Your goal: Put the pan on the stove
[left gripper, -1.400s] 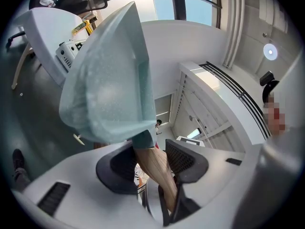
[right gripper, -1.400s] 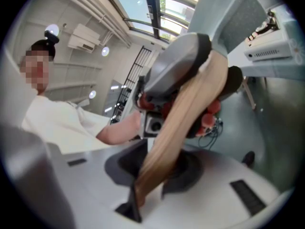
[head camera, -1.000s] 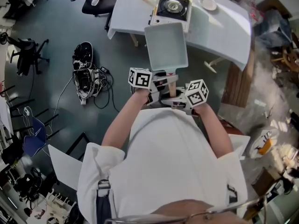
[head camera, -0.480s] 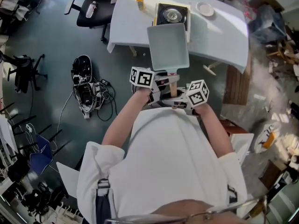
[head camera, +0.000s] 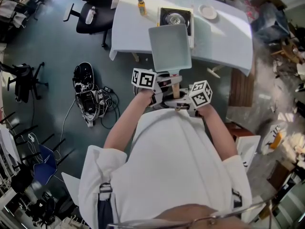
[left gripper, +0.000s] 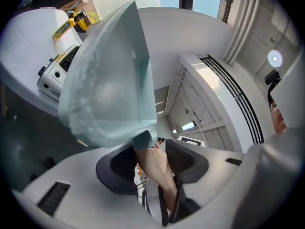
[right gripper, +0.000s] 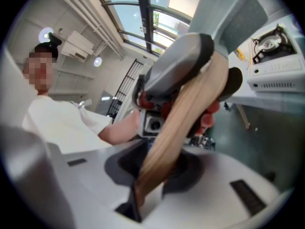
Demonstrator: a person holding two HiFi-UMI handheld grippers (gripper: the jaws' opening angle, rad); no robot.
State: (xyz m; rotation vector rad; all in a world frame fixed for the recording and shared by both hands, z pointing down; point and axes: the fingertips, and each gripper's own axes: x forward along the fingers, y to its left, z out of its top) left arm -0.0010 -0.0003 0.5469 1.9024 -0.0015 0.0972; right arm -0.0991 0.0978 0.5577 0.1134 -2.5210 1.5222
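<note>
The white curved tabletop carries a white portable gas stove. On the person's side of that stove, a square pale-green pan is held up in the air, not resting on it. The left gripper has its jaws clamped on the pan's wooden handle. The right gripper pinches the same handle farther from the stove.

Dark grey-green floor. White curved worktop at top, black office chair beside its left end. Tangle of cables on floor at left. Glass roof panes overhead, daylight through.
</note>
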